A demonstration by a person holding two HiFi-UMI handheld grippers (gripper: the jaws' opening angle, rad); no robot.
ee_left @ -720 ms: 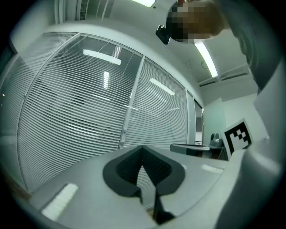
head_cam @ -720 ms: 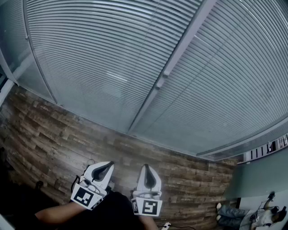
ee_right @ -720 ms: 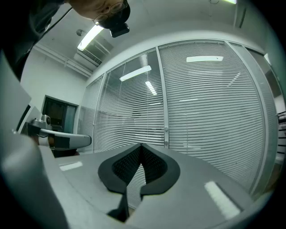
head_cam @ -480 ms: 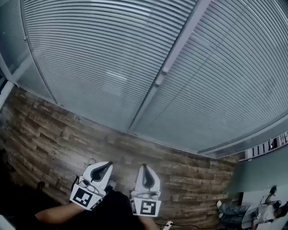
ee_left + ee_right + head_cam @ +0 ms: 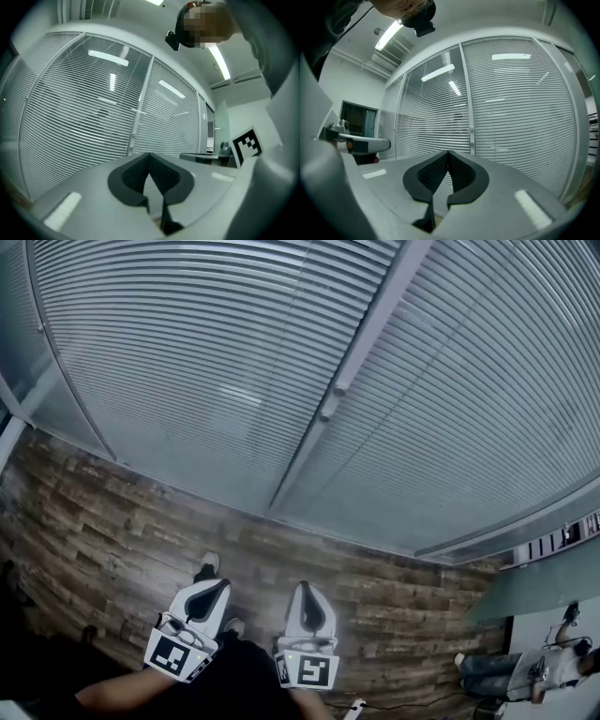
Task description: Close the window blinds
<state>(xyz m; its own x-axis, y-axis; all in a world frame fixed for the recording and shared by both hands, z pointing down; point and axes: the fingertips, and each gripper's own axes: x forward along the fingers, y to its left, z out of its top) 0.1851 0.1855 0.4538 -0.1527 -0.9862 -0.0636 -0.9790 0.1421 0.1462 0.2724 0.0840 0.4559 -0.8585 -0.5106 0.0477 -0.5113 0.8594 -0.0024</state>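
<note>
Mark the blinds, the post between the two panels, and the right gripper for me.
blinds (image 5: 187, 352), head view, slats of the left panel.
post (image 5: 370, 334), head view, upper stretch of its length.
right gripper (image 5: 305, 587), head view, tips of its shut jaws.

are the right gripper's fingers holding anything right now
No, the right gripper view shows the right gripper with its fingers shut tip to tip on nothing, the blinds well beyond them.

White-grey plastic left gripper & right gripper, black ribbed pads, b/w square-marker cubes at rear; dark garment.
</note>
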